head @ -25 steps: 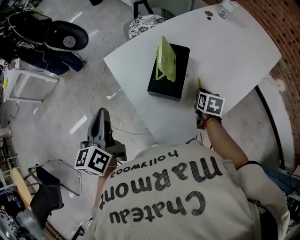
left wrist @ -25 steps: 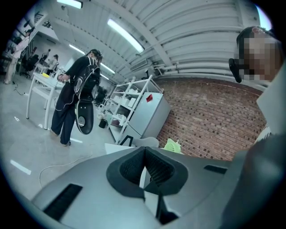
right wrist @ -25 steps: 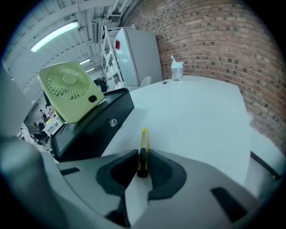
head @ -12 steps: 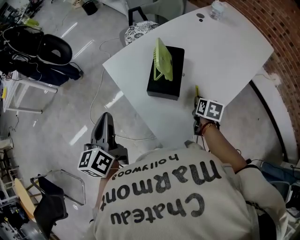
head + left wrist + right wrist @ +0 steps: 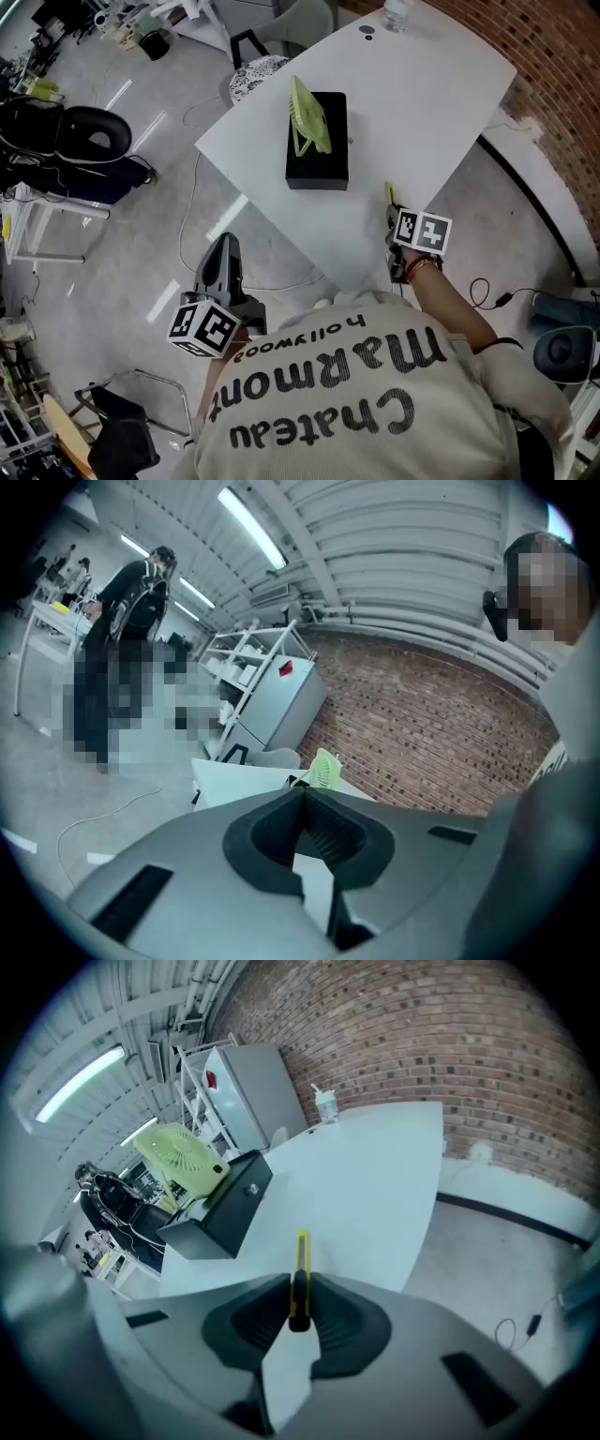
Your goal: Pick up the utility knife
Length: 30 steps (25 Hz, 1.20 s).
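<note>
Right fingers (image 5: 258, 1321) pinch the knife (image 5: 301, 1260) by its black end, yellow tip poking forward over the table (image 5: 431, 103). Over the last second my right hand has pulled back from beside the black box (image 5: 317, 141) toward the near table edge, knife with it. Looks lifted clear, so I judge the pick done. Left fingers (image 5: 277, 832) are pressed together and empty, out over the floor (image 5: 141, 234).
</note>
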Available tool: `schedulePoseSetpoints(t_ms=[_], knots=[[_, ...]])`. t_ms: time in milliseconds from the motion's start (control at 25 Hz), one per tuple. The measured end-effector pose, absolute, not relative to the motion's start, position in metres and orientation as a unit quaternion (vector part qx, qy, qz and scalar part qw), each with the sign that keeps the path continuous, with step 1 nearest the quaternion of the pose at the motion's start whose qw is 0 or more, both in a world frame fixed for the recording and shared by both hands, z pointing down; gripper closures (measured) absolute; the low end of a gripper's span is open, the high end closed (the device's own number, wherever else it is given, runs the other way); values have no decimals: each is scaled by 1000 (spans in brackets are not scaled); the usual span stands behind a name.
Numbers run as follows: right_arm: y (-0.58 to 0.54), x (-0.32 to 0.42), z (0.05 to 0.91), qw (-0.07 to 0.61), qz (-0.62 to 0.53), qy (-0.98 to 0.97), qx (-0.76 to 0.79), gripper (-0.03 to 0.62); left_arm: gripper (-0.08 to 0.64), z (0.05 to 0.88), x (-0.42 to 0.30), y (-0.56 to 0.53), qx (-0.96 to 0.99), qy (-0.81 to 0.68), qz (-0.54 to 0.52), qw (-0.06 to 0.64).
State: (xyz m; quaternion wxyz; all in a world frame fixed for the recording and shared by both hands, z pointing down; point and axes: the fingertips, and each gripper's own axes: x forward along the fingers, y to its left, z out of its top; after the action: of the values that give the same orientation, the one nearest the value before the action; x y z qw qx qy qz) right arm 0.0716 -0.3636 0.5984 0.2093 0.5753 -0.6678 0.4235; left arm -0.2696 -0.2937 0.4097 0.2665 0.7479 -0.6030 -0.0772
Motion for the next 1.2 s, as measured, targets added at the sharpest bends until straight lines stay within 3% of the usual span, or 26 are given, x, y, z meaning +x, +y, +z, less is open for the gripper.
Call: schedulePoseSetpoints(t_ms=[800,1200], knots=[[-252,67,576,139,447,-638,611,528,560,433,-251,-248,801,-515,-63,296],[-256,54,552,74,453,-665,589,528,560,446,-226,-247,803,-507,-47,309]])
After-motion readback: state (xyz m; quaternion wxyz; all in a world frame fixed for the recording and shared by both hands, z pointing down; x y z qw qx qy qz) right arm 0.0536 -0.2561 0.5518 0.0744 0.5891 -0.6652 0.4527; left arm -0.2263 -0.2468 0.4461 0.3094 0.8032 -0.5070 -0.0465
